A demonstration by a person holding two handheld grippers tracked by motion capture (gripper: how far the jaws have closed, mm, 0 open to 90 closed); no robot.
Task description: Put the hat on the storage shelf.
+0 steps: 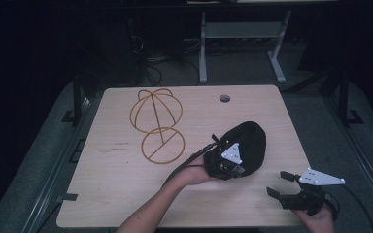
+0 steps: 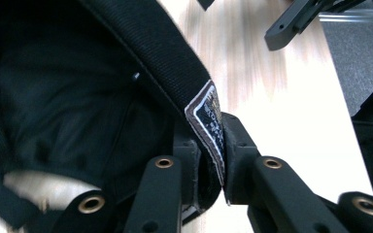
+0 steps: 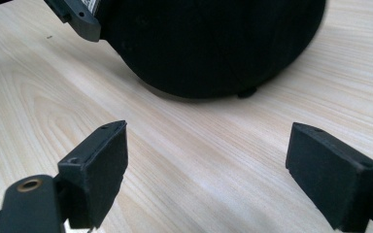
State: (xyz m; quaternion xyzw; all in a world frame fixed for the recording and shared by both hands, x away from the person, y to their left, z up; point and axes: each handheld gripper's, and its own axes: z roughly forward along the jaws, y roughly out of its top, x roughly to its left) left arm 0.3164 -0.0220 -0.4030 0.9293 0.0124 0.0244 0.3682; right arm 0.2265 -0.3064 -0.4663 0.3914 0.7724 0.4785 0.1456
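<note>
While the left hand-held gripper (image 2: 209,160) clamps the cap's (image 2: 102,97) labelled rim, the right (image 3: 206,165) gapes.

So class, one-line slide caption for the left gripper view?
Left gripper shut on the black cap's labelled rim above the wooden table.

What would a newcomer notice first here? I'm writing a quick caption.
A black cap right of the table's centre, its rim pinched at a sewn label by the left gripper. Behind it to the left stands a gold wire hat stand; the right gripper waits open at the near right.
</note>
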